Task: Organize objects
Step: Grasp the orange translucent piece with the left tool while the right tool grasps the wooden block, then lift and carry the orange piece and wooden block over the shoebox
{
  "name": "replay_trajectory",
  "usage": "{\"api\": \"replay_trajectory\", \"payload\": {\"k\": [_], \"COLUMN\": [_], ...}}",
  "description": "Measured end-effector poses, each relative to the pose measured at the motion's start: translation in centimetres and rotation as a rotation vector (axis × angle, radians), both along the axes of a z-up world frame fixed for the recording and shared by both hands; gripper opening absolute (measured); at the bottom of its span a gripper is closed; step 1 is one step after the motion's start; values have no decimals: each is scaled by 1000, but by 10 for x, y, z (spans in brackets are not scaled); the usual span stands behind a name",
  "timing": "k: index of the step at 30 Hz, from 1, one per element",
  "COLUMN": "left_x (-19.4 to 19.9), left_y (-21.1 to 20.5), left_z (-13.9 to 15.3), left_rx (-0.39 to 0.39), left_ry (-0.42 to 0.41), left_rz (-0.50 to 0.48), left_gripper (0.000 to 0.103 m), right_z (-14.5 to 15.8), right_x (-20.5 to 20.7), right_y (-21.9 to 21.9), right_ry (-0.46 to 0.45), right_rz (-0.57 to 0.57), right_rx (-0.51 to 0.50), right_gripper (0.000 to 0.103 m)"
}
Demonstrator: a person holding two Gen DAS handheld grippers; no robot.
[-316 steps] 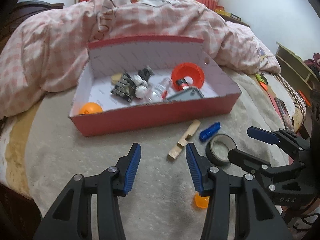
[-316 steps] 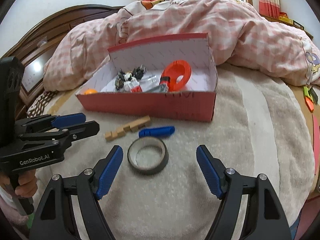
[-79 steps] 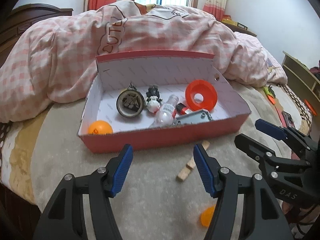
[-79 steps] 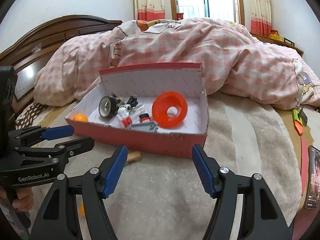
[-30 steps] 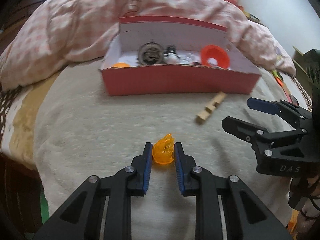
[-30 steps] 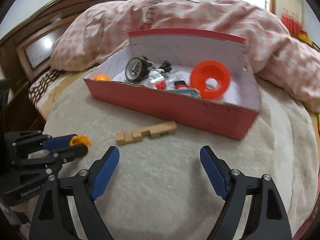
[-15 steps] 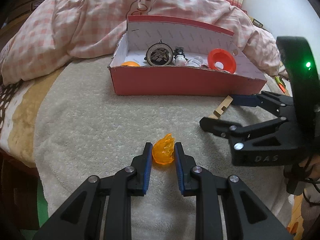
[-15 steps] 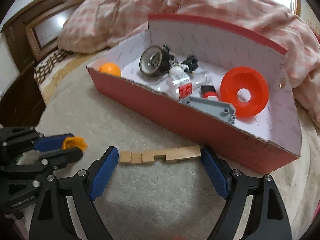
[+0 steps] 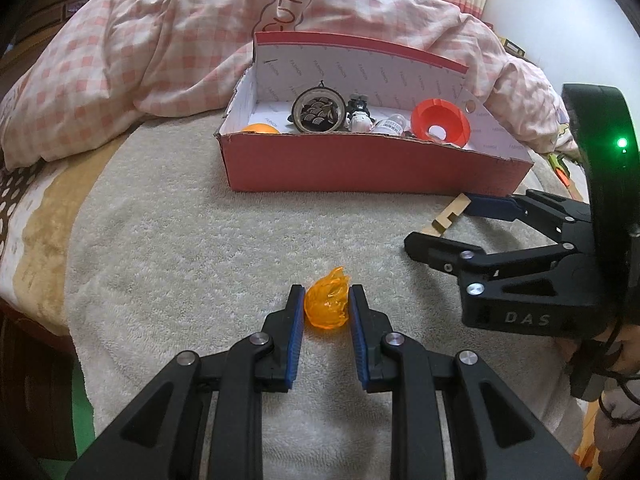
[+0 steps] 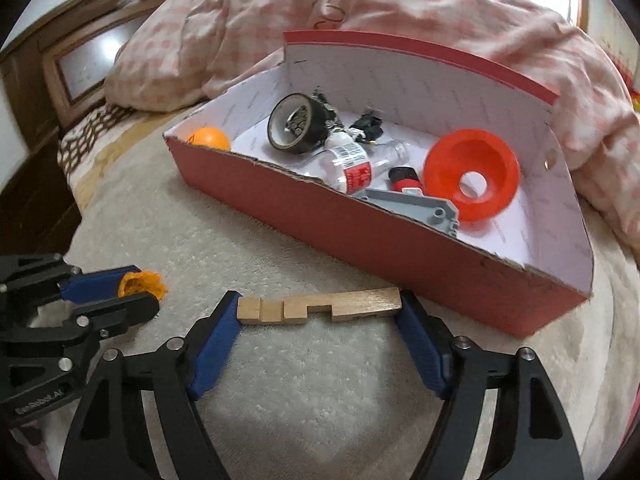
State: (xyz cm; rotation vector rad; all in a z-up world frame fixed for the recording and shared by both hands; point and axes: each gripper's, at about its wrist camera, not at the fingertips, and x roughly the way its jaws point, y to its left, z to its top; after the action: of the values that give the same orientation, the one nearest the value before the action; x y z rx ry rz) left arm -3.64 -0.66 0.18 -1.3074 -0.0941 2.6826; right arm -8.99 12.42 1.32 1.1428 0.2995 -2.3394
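My left gripper (image 9: pixel 326 304) is shut on a crumpled orange translucent piece (image 9: pixel 327 302) just above the beige blanket; it also shows in the right wrist view (image 10: pixel 142 285). My right gripper (image 10: pixel 320 310) is wide open, its pads touching both ends of a notched wooden block (image 10: pixel 320 306) that lies on the blanket in front of the red box (image 10: pixel 400 248). The block's end shows in the left wrist view (image 9: pixel 450 216) between the right gripper's fingers (image 9: pixel 492 206).
The red box (image 9: pixel 360 172) holds an orange ball (image 10: pixel 210 138), a tape roll (image 10: pixel 294 122), a small bottle (image 10: pixel 348 162), a grey plate (image 10: pixel 416 204) and an orange funnel (image 10: pixel 472 174). A pink checked quilt (image 9: pixel 160 48) lies behind it. The bed edge is at left.
My right gripper has moved in and down around the wooden block, its pads now at the block's ends. My left gripper keeps its hold on the orange piece, hardly moved.
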Motion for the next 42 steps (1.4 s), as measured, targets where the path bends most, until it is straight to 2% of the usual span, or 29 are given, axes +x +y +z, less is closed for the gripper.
{"api": "replay_trajectory", "payload": {"k": [9,16,21,27,35,42], "left_x": [-1,-1,-8,-24,-54,-82], "left_y": [1,4,7,11,16,16], "left_z": [3,15,22,33,54,58], "left_rx": [9,13,14,8,16,26], "left_ry": [3,32,53,83,137,136], "left_rz": [-4,-16,-24,-20,-11,10], "left_gripper": [21,21,21,21,21,21], "right_z": [12,21,30,43,61,72], "right_x": [25,45,49,43,25,9], "right_y": [22,52,63,67,57,53], "right_ry": [19,24,50,88,152,196], "right_rz": [-68,-163,-193,-209,-191,-193], "right_rx": [-81,-162,-174,-212,-189,-172], "right_gripper": [79,79,79,79,79,79]}}
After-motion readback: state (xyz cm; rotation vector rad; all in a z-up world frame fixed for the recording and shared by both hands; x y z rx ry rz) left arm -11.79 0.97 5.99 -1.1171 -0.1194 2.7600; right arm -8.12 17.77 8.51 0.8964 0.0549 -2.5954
